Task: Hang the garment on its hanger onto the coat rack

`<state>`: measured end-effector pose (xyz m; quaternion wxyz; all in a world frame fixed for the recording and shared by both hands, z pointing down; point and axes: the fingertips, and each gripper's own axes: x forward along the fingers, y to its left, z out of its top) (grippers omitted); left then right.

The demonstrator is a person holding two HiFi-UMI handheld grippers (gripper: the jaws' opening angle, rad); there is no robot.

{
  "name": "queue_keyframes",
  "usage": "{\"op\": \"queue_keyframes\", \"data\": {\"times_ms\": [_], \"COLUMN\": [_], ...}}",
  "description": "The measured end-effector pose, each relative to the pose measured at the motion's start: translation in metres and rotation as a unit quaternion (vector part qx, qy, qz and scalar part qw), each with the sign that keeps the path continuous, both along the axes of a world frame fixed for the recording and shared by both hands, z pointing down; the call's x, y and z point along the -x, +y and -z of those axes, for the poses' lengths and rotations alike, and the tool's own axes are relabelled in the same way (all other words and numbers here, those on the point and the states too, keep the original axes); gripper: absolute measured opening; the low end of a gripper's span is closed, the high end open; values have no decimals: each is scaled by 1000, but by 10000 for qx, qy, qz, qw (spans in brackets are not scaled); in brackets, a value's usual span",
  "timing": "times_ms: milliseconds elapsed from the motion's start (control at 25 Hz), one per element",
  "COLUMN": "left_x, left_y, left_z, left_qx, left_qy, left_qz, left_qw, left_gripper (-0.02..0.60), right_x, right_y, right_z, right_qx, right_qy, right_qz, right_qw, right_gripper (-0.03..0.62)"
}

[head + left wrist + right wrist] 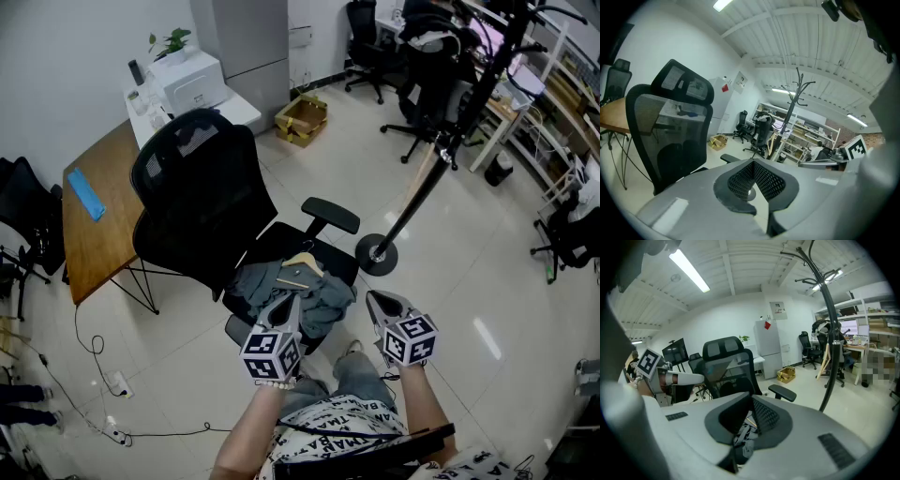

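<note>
We've got both tongs pinched together, nothing in them. The left gripper and right gripper sit near the grey garment, which lies with its wooden hanger on the office chair seat just ahead of their tips.

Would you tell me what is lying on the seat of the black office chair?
A crumpled grey garment, a wooden hanger on top; the seat beneath is mostly covered.

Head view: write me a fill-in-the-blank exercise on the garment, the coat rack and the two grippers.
The garment on its hanger lies on the ____ of the office chair. In the head view the coat rack stands to the chair's ____. The left gripper and right gripper hold nothing, jaws ____.
Missing: seat; right; shut.
</note>
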<state>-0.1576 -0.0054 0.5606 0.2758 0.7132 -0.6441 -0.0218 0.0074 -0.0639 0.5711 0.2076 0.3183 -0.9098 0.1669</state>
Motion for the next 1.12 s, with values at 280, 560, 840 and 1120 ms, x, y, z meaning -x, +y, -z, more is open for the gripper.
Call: {"op": "queue_keyframes", "data": {"times_ms": [280, 560, 840, 1120], "left_x": [0, -8, -22, -16], "left_y": [-23, -47, -68, -104], "left_z": [-29, -83, -142, -200], "left_qx": [211, 697, 1109, 1377], "left_qy": [-50, 31, 284, 390], "left_qz": [-59, -35, 132, 345], "left_qw": [9997, 9976, 9933, 9891], "left_gripper": [-11, -11, -11, -11], "right_x": [10, 24, 38, 59], "right_y": [-32, -66, -86, -114], "right_z": [-71, -170, -283, -378], "right_qx": [480, 953, 1620, 1902], "right_qy": [387, 1090, 1701, 2272], "right_qz": [195, 546, 1089, 1629], "right_qw": [9979, 9880, 9659, 9411], "right_gripper": [144, 213, 225, 225]}}
